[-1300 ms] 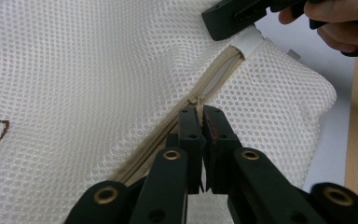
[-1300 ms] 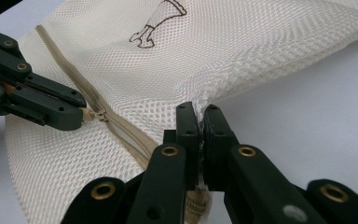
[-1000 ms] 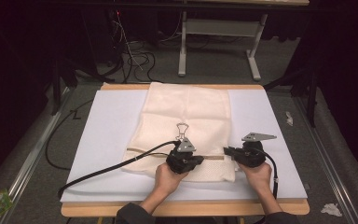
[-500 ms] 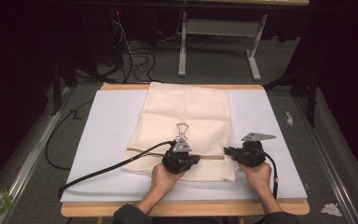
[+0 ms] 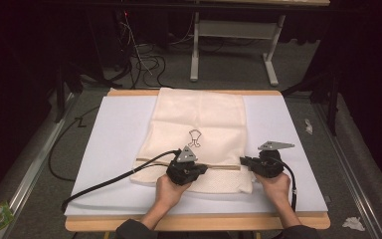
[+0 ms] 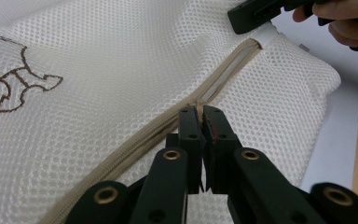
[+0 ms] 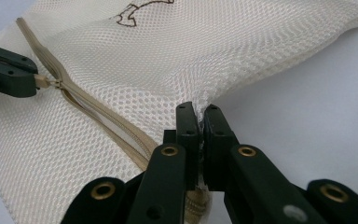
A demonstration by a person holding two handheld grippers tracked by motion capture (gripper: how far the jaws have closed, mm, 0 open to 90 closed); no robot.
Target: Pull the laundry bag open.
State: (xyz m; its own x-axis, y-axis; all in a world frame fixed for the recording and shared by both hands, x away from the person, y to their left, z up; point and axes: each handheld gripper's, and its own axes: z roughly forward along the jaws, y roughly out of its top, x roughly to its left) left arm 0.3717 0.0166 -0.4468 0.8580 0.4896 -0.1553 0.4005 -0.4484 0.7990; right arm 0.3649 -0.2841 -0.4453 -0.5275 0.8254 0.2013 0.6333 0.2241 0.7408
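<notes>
1. Left hand-held gripper (image 6: 200,112): jaws together, clamped on zip pull (image 6: 198,108); pull mostly hidden betw. jaws.
2. Right hand-held gripper (image 7: 199,113): clamped on mesh bag (image 5: 199,124) edge at zip (image 6: 168,126) end.
3. Bag flat on surface (image 5: 114,129), ahead of both.

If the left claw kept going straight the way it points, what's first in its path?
Probably the right claw. The left claw is shut on the zipper pull of the mesh bag and points along the zipper toward it. Depth is unclear, so it might pass beside it.
</notes>
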